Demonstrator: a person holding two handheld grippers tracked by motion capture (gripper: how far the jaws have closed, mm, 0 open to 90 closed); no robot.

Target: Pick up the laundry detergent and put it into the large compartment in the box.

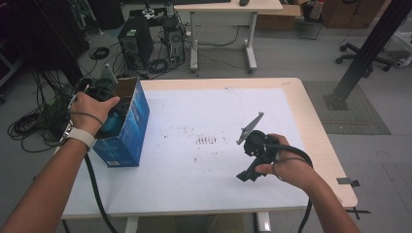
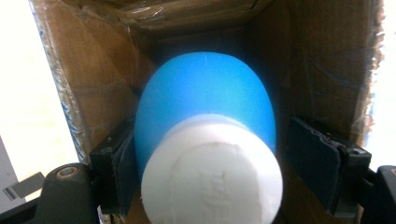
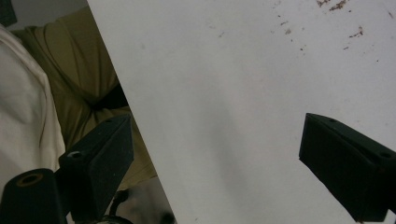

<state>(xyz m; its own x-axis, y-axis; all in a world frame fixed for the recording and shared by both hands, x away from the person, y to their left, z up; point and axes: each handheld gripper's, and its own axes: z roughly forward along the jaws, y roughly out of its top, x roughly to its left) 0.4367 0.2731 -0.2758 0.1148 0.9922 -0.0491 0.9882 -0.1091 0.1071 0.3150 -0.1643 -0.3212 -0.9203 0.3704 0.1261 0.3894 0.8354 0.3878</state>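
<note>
The left tongs [image 2: 205,163] reach down into the open blue box [image 1: 127,127] at the bench's [image 1: 291,126] 9 o'clock edge. A blue bottle [image 2: 205,98] with a white cap [image 2: 212,177] sits between the jaws; the left pad is at its side, the right pad stands clear, so it is released. The right tongs [image 3: 215,158], at 4 o'clock, gape wide over bare bench.

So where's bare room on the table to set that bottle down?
The white mat is bare from the blue carton across to the right hand-held gripper, and along the far edge. It is crowded inside the carton, where the left hand-held gripper straddles the blue bottle between cardboard walls.
</note>
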